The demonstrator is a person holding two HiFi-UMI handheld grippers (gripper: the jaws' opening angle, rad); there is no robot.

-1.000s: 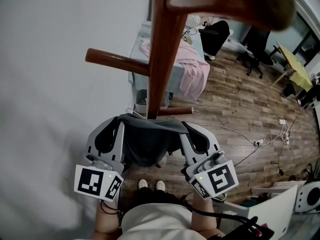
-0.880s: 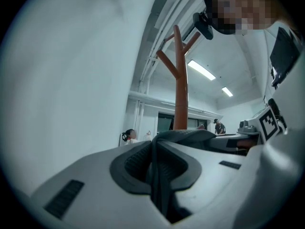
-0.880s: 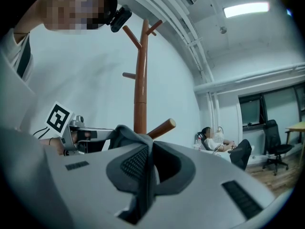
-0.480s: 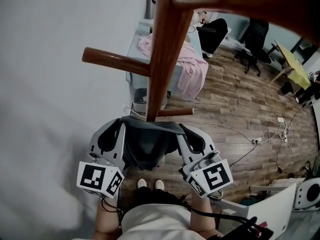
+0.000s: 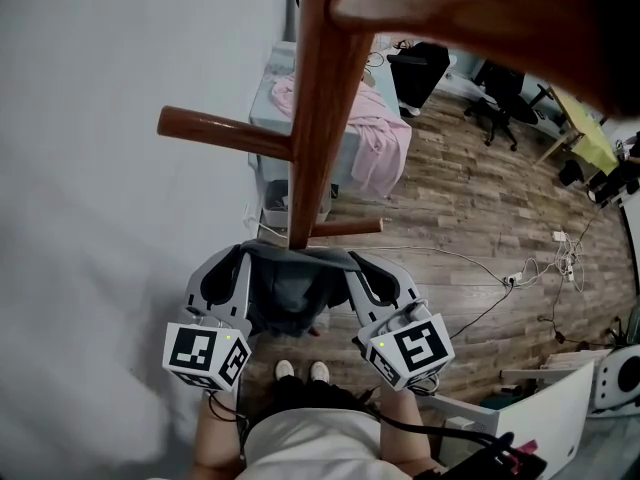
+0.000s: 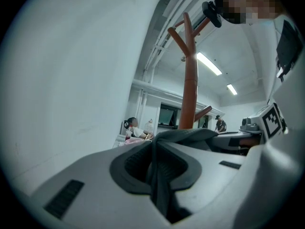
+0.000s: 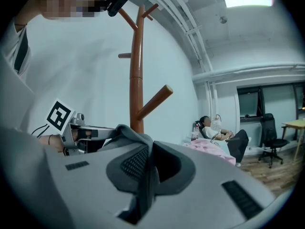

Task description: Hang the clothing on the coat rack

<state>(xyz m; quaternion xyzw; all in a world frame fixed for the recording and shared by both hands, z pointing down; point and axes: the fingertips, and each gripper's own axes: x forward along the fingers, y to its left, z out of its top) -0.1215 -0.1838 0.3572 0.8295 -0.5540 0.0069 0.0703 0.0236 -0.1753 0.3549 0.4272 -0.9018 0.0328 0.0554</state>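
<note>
Grips dark grey clothing (image 5: 290,286), soft and creased, by one fold in the left gripper (image 5: 241,260) and another in the right gripper (image 5: 354,264), jaws pressed onto cloth, slung between both, close before the brown wooden coat rack (image 5: 320,118) trunk.

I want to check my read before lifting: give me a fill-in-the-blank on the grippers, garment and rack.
The left gripper and right gripper each have jaws ____ on the garment. The garment is dark ____. The rack is made of ____. Behind the rack lies a ____ cloth.
Missing words: shut; grey; wood; pink.
</note>
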